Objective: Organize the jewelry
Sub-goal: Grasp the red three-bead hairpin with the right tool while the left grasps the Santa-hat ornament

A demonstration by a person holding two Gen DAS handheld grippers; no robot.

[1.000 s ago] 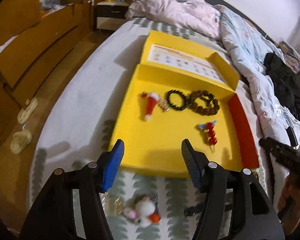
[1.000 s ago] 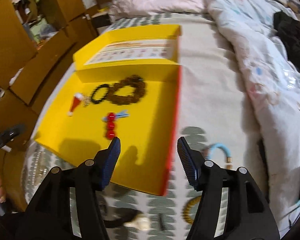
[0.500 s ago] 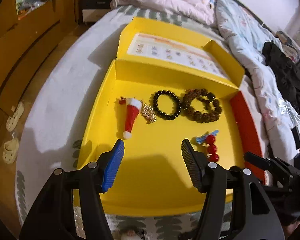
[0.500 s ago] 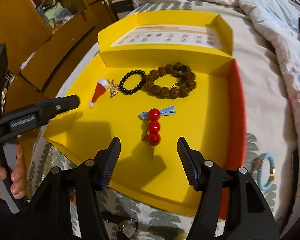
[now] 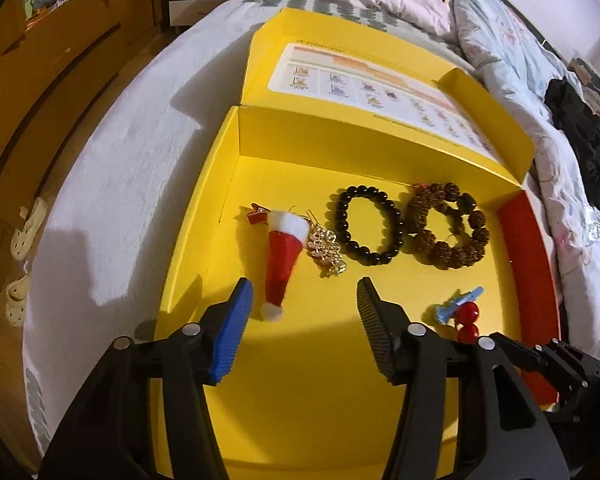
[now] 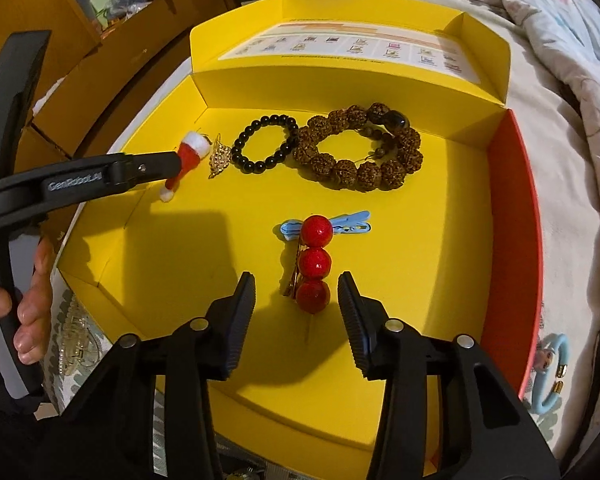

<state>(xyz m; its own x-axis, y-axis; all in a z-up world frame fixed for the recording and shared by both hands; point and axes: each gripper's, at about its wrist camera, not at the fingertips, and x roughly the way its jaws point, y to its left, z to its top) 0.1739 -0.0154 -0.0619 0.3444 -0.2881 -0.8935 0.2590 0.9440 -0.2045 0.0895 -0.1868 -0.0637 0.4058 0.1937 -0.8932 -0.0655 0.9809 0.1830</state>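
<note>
Both jaws closing, nothing pinched: left gripper (image 5: 304, 294) by Santa hat (image 5: 283, 258), right gripper (image 6: 296, 290) flanking red bead clip (image 6: 314, 264)

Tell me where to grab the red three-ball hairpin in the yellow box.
Probably grip the nearest ball of the red hairpin across its sides, coming from above. The right hand-held gripper, jaws closing, already straddles that end, and the blue clip crowds the far end.

Warm indoor light from above and behind the cameras falls hard on the yellow box (image 5: 308, 392), whose floor glows almost overexposed in both views. Dark shadows of the tools lie on its near floor, another on the white bed (image 5: 112, 208) at left. Fisheye bending curves every edge, corners go black, the far bedding (image 6: 560, 40) looks soft; the middle stays sharp.
</note>
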